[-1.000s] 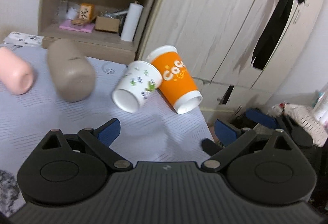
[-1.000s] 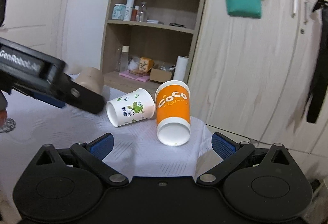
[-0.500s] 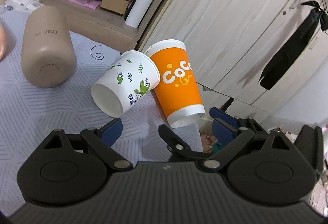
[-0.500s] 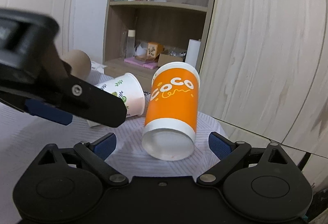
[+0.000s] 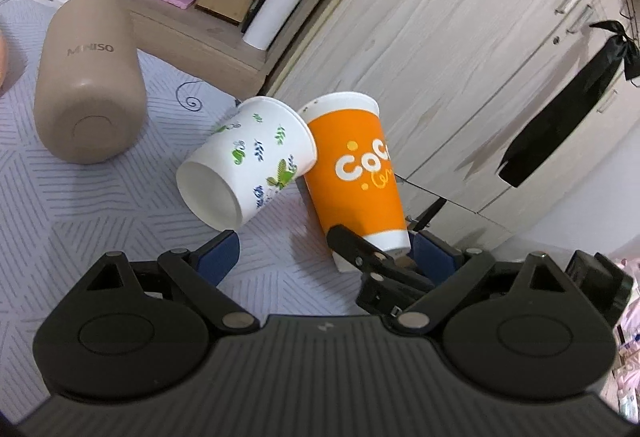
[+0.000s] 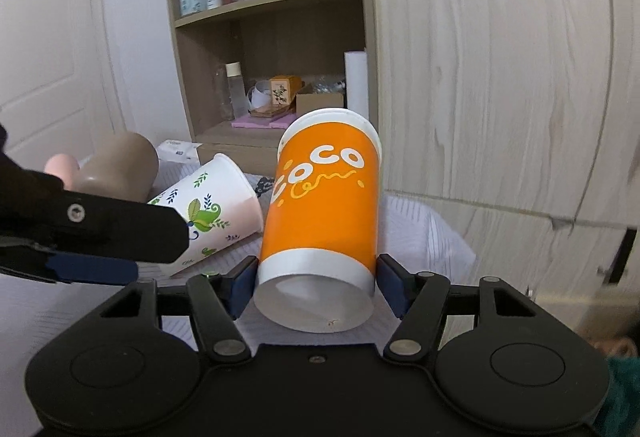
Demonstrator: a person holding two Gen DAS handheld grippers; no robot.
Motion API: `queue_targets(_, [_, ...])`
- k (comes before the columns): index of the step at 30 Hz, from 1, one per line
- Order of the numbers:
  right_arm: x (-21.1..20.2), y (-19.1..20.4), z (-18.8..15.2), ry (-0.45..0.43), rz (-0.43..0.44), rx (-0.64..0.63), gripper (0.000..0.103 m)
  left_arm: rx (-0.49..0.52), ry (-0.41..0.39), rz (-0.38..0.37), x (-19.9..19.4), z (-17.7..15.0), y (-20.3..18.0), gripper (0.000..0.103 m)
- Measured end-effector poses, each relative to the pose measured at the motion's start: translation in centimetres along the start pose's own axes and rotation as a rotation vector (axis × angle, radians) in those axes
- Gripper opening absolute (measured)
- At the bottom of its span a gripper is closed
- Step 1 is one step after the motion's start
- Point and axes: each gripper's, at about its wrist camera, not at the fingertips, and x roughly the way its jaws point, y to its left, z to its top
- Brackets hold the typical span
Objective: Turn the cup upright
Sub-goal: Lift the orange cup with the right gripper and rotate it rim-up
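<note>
The right gripper (image 6: 316, 283) has its jaws on either side of the narrow white base end of the orange cup (image 6: 324, 213), one blue pad at each flank; the pads sit right against the base band, though whether they press it cannot be told. The cup lies on its side on the cloth-covered counter (image 6: 424, 233), base toward the camera and mouth pointing away. The left gripper (image 5: 324, 257) has its jaws wide and grips nothing; between them, a little ahead, lies the white cup (image 5: 248, 165) with leaf prints, also on its side, its base end toward the left jaw. In the left view the orange cup (image 5: 356, 173) lies ahead of the right jaw, touching the white cup near their rims, with a black finger of the right gripper (image 5: 360, 253) at its base. Beyond the left jaw a tan bottle (image 5: 90, 81) lies on its side, apart from the cups.
</note>
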Motion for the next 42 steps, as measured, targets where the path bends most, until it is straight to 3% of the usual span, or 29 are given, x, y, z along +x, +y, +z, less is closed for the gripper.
queue_targets(6, [-2.0, -0.4, -0.6, 0.062, -0.021, 0.144, 0.069, 0.014, 0.029, -0.037, 0.2, -0.7, -0.4, 0.095])
queue_targets(15, [-5.3, 0.9, -1.7, 0.155, 0.046, 0.283, 0.069, -0.051, 0.112, -0.125, 0.2, -1.3, 1.3, 0.095])
queue_targets(19, [-6.3, 2.2, -2.6, 0.159, 0.05, 0.296, 0.069, -0.032, 0.109, -0.164, -0.3, -1.6, 1.5, 0.095])
queue_targets(24, [-7.4, 4.5, -2.9, 0.192, 0.14, 0.285, 0.069, -0.039, 0.139, -0.223, -1.6, -1.2, 2.8, 0.092])
queue_targets(29, [-7.3, 6.3, -3.2, 0.227, 0.196, 0.276, 0.071, 0.081, 0.13, -0.146, -3.4, -1.6, 3.0, 0.073])
queue_targets(35, [-6.3, 6.5, -2.9, 0.277, 0.268, 0.281, 0.077, 0.134, 0.147, -0.146, -3.9, -1.6, 3.8, 0.07])
queue_targets(42, [-4.9, 5.2, -1.9, 0.212, 0.244, 0.294, 0.082, 0.101, 0.169, -0.179, -3.8, -1.5, 5.1, 0.07])
